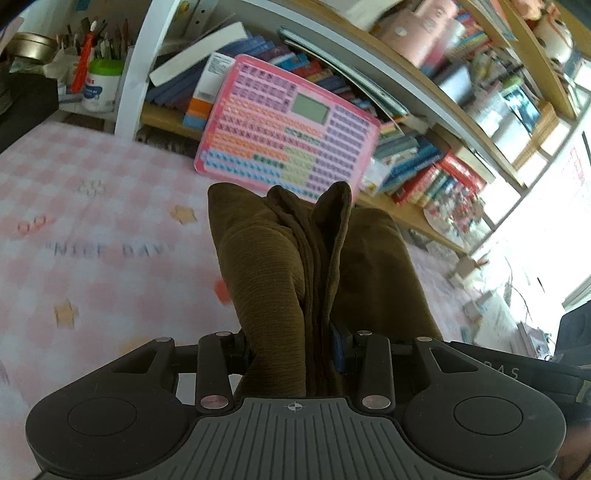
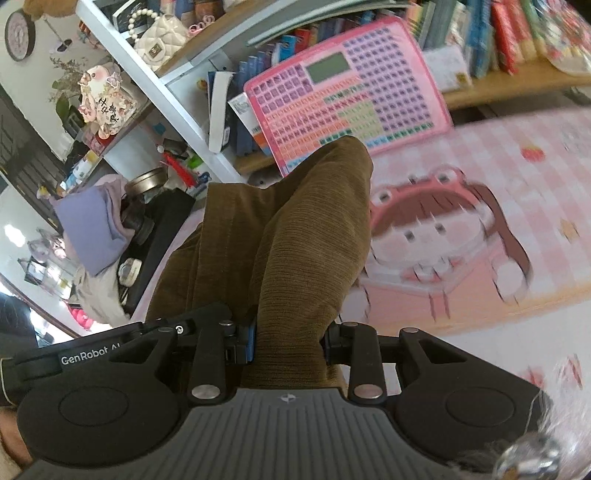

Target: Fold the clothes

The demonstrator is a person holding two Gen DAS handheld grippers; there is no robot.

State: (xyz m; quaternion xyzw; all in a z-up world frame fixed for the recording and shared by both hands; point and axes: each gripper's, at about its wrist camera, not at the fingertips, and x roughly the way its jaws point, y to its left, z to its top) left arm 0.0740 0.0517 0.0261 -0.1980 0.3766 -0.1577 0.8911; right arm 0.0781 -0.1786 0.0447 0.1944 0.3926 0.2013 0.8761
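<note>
Over the "NICE DAY" sheet, both hand-held grippers, left and "GenRobot"-marked right, clench brown corduroy.

"GenRobot AI" on the right gripper; "NICE DAY" on sheet

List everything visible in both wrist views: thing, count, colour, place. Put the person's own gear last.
corduroy garment: one, olive-brown, bunched and held up over the bed
bedsheet: one, pink and white check with cartoon girl print, under the garment
keyboard toy tablet: one, pink, leaning on the bookshelf
bookshelf: one, white frame with wood boards, crowded with books, behind the bed
quilted handbag: one, cream, upper shelf
wall clock: one, dark rim, wall
left claw: one, black, shut on the garment
right claw: one, black, shut on the garment
</note>
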